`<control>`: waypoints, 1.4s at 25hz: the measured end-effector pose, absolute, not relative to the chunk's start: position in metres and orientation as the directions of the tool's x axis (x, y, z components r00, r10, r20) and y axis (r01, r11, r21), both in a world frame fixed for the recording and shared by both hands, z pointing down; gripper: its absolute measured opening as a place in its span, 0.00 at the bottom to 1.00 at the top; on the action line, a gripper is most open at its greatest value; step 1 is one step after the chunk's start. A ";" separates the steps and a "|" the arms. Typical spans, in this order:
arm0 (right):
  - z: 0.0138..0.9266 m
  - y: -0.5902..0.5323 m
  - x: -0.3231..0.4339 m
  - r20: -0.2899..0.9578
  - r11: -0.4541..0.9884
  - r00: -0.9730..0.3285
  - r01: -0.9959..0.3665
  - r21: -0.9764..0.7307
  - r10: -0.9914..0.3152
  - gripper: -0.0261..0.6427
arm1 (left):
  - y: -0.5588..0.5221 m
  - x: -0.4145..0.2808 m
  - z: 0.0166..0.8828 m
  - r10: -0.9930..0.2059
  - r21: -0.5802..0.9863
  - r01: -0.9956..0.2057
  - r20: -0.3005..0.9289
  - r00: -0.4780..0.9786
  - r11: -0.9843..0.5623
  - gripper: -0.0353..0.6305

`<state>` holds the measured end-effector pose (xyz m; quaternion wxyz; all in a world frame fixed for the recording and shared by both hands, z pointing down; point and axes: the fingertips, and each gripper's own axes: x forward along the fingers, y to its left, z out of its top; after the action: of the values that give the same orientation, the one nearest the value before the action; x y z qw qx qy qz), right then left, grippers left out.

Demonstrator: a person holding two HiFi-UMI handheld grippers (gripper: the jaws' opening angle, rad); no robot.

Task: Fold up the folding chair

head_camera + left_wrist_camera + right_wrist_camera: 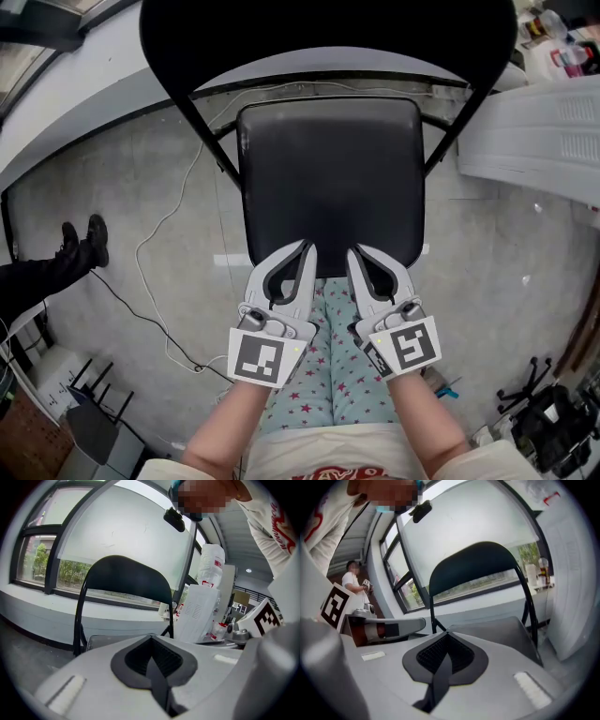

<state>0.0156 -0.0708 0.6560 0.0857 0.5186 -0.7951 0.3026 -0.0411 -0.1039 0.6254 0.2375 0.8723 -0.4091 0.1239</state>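
A black folding chair stands unfolded on the grey floor. Its padded seat [328,178] lies flat and its curved backrest [328,33] is at the top of the head view. My left gripper [305,247] and right gripper [354,251] hover side by side over the seat's front edge. Both are shut with nothing between their jaws. The left gripper view shows its closed tips [151,637] pointing at the backrest [126,581]. In the right gripper view the closed tips [446,632] point at the backrest [480,564] and seat [497,630].
A white cable [155,253] trails over the floor left of the chair. Black boots [82,239] of another person are at the far left. A white cabinet [544,131] stands close on the right, a wheeled base [534,384] at bottom right. Windows run behind the chair.
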 end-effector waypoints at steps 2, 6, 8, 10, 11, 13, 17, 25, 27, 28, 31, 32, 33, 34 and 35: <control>0.674 -0.053 0.011 0.411 0.205 -0.505 -0.785 -0.585 -0.759 0.07 | -0.103 -0.043 0.629 -0.651 0.309 -0.775 0.421 0.632 -0.552 0.05; 0.714 -0.017 0.001 0.315 -0.020 -0.564 -0.467 -0.884 -0.763 0.20 | -0.102 -0.046 0.633 -0.636 0.316 -0.760 0.419 0.648 -0.567 0.05; 0.733 0.000 0.000 0.324 -0.114 -0.543 -0.384 -0.916 -0.775 0.24 | -0.100 -0.047 0.635 -0.629 0.313 -0.754 0.417 0.656 -0.578 0.05; 0.751 0.015 0.003 0.340 -0.205 -0.505 -0.304 -0.930 -0.793 0.30 | -0.099 -0.047 0.639 -0.622 0.308 -0.750 0.423 0.659 -0.586 0.05; 0.760 0.022 0.005 0.352 -0.248 -0.484 -0.268 -0.931 -0.801 0.33 | -0.099 -0.047 0.640 -0.618 0.307 -0.748 0.426 0.661 -0.589 0.05; 0.778 0.036 0.009 0.386 -0.321 -0.450 -0.216 -0.922 -0.805 0.41 | -0.098 -0.047 0.644 -0.610 0.305 -0.743 0.431 0.665 -0.595 0.05; 0.804 0.055 0.013 0.409 -0.378 -0.465 -0.163 -0.911 -0.786 0.34 | -0.098 -0.046 0.649 -0.599 0.304 -0.736 0.436 0.672 -0.605 0.05; 0.826 0.061 0.021 0.400 -0.378 -0.490 -0.147 -0.914 -0.775 0.62 | -0.099 -0.049 0.659 -0.590 0.301 -0.733 0.445 0.674 -0.610 0.05; 0.838 0.046 0.028 0.388 -0.373 -0.479 -0.131 -0.919 -0.787 0.78 | -0.099 -0.047 0.658 -0.588 0.302 -0.729 0.442 0.678 -0.614 0.05; 0.840 0.036 0.027 0.365 -0.357 -0.489 -0.113 -0.927 -0.792 0.82 | -0.098 -0.047 0.658 -0.586 0.302 -0.728 0.442 0.679 -0.616 0.05; 0.846 0.013 0.022 0.336 -0.335 -0.505 -0.096 -0.937 -0.795 0.86 | -0.095 -0.049 0.661 -0.582 0.292 -0.728 0.451 0.677 -0.620 0.05; 0.851 0.008 0.023 0.346 -0.345 -0.491 -0.096 -0.934 -0.799 0.83 | -0.094 -0.050 0.663 -0.582 0.291 -0.730 0.454 0.675 -0.619 0.05; 0.856 0.003 0.026 0.357 -0.359 -0.463 -0.088 -0.929 -0.811 0.80 | -0.094 -0.051 0.664 -0.584 0.294 -0.732 0.454 0.673 -0.615 0.05; 0.861 -0.003 0.031 0.368 -0.375 -0.421 -0.069 -0.924 -0.829 0.80 | -0.096 -0.053 0.664 -0.589 0.301 -0.734 0.449 0.672 -0.609 0.05; 0.864 -0.007 0.036 0.376 -0.388 -0.370 -0.045 -0.921 -0.850 0.80 | -0.099 -0.056 0.663 -0.595 0.312 -0.736 0.440 0.672 -0.600 0.05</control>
<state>0.0358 -0.0065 0.8635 -0.2946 0.4778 -0.4683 0.6824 -0.0557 -0.0985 0.6634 0.2397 0.8824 -0.3773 0.1469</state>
